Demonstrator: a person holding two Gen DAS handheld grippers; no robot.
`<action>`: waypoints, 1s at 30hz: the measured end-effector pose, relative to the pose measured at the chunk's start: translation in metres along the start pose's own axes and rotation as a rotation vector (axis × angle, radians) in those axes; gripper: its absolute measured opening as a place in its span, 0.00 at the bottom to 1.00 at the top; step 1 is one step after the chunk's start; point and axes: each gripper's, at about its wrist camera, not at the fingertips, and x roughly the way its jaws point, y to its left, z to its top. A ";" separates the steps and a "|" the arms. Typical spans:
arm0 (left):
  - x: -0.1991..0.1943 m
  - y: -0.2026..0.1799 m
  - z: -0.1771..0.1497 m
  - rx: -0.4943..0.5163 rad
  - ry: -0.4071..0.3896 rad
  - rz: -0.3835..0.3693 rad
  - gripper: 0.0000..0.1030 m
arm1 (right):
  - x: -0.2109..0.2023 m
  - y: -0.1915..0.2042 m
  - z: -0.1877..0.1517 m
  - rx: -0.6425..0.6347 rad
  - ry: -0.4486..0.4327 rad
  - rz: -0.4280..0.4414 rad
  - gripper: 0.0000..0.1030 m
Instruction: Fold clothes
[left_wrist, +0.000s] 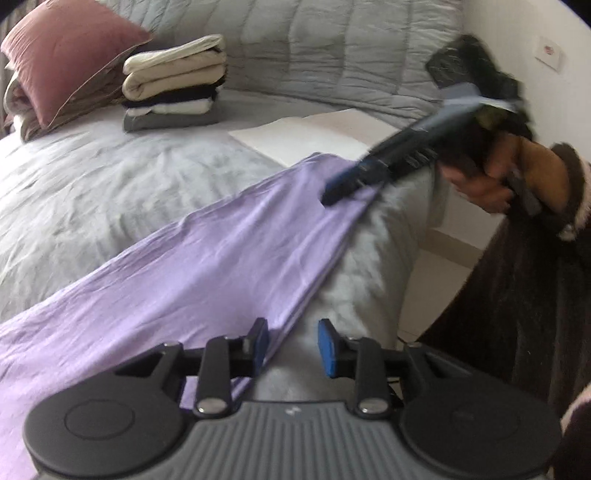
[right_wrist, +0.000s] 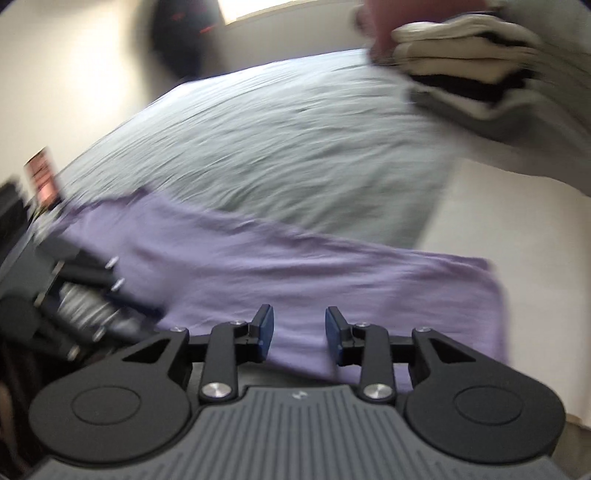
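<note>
A lilac garment (left_wrist: 207, 258) lies stretched in a long band across the grey bed (left_wrist: 92, 192). My left gripper (left_wrist: 293, 347) is open just above the garment's near right edge; the cloth's edge runs under its left finger. My right gripper (left_wrist: 334, 190), held by a hand (left_wrist: 487, 184), touches down on the garment's far end. In the blurred right wrist view the right gripper (right_wrist: 300, 332) is open over the lilac garment (right_wrist: 295, 273), with nothing between its fingers.
A stack of folded clothes (left_wrist: 173, 85) sits at the back of the bed beside a pink pillow (left_wrist: 66, 62). A flat white sheet (left_wrist: 314, 136) lies beyond the garment. A bunched grey quilt (left_wrist: 332, 48) is behind, and the bed's edge and floor (left_wrist: 443, 266) are to the right.
</note>
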 end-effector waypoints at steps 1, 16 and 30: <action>-0.004 0.001 0.000 -0.004 -0.010 -0.022 0.29 | -0.002 -0.003 0.001 0.017 -0.027 -0.030 0.34; 0.007 0.015 -0.012 -0.047 -0.114 -0.033 0.29 | 0.026 -0.025 0.007 -0.022 -0.107 -0.414 0.34; -0.033 0.041 -0.012 -0.192 -0.164 0.152 0.53 | -0.020 -0.026 0.002 0.411 -0.098 -0.472 0.59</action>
